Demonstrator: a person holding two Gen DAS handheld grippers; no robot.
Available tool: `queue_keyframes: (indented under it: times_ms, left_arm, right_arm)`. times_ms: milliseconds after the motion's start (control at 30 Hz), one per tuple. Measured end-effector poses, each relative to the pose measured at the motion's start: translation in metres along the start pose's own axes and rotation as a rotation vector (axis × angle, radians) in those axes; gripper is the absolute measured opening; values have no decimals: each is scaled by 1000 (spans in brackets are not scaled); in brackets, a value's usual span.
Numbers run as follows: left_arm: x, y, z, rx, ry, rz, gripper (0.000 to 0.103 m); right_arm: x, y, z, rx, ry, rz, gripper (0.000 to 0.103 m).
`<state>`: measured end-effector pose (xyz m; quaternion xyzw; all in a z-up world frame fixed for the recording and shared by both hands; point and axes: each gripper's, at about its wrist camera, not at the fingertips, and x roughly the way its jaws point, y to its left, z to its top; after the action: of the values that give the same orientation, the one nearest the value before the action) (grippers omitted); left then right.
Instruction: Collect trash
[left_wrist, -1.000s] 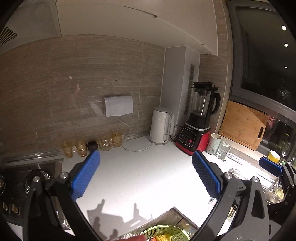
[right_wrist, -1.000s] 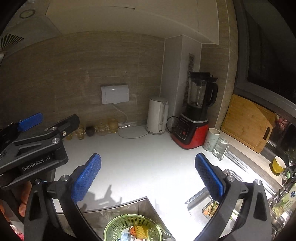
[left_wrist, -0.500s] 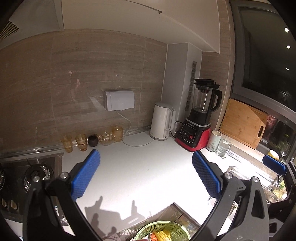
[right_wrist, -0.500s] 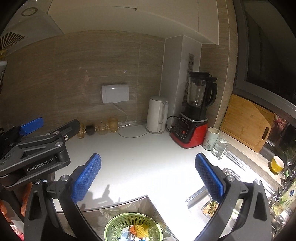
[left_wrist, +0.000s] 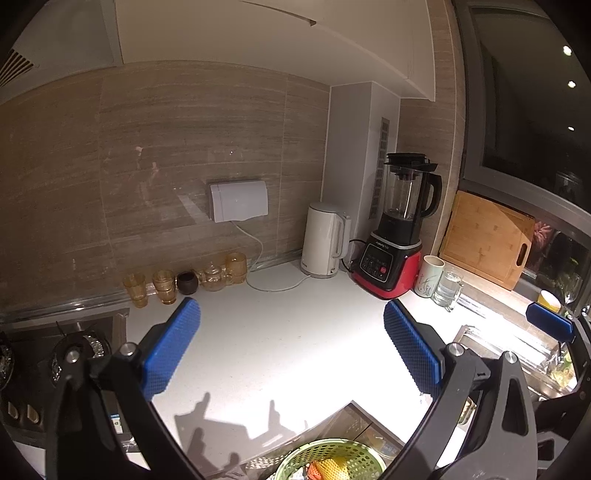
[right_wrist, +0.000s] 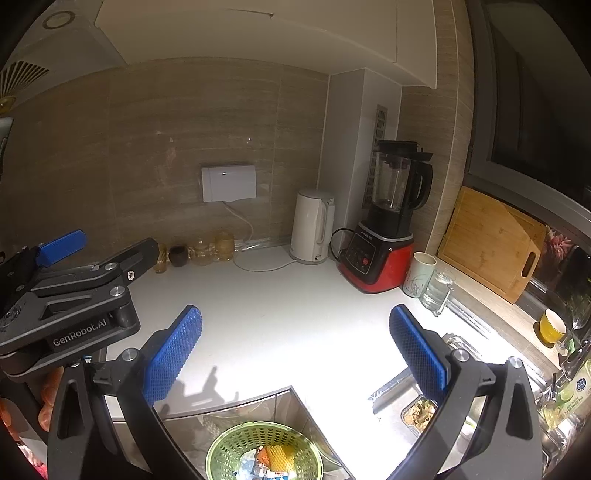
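Note:
A green perforated basket (right_wrist: 264, 452) with orange, yellow and white scraps in it sits below the white counter's front corner; it also shows in the left wrist view (left_wrist: 328, 459). My left gripper (left_wrist: 291, 350) is open and empty above the counter. My right gripper (right_wrist: 295, 350) is open and empty, also above the counter. The left gripper's body (right_wrist: 70, 295) shows at the left of the right wrist view. The right gripper's blue fingertip (left_wrist: 548, 326) shows at the right of the left wrist view.
A white kettle (left_wrist: 325, 240), a red-based blender (left_wrist: 399, 236), a mug (left_wrist: 428, 271) and a glass (left_wrist: 447, 288) stand at the back right. Amber glasses (left_wrist: 162, 284) line the wall. A wooden board (left_wrist: 487, 240) leans by the window. A stove (left_wrist: 55, 354) lies left, a sink (right_wrist: 417, 402) right.
Both grippers have drifted slightly, the left one rising and tilting so the back wall items sit lower in view. Both stay open and empty.

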<state>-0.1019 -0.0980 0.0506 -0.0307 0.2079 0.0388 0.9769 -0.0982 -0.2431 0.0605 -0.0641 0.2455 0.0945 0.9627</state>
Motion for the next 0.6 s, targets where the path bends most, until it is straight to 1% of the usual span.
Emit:
queue_keyframes:
  times_ms: [167,433,600]
  left_arm:
    - [2,-1,0,10,9,-10,95]
    - [4,5,0,0,12,-21,95]
    - [5,5,0,8,10,-15,95]
  right_arm:
    - [1,-3,-1,1,7,-4,101]
    - [1,-4,-4,1,12,-4,101]
    - [1,-4,-5,0,14,-2,101]
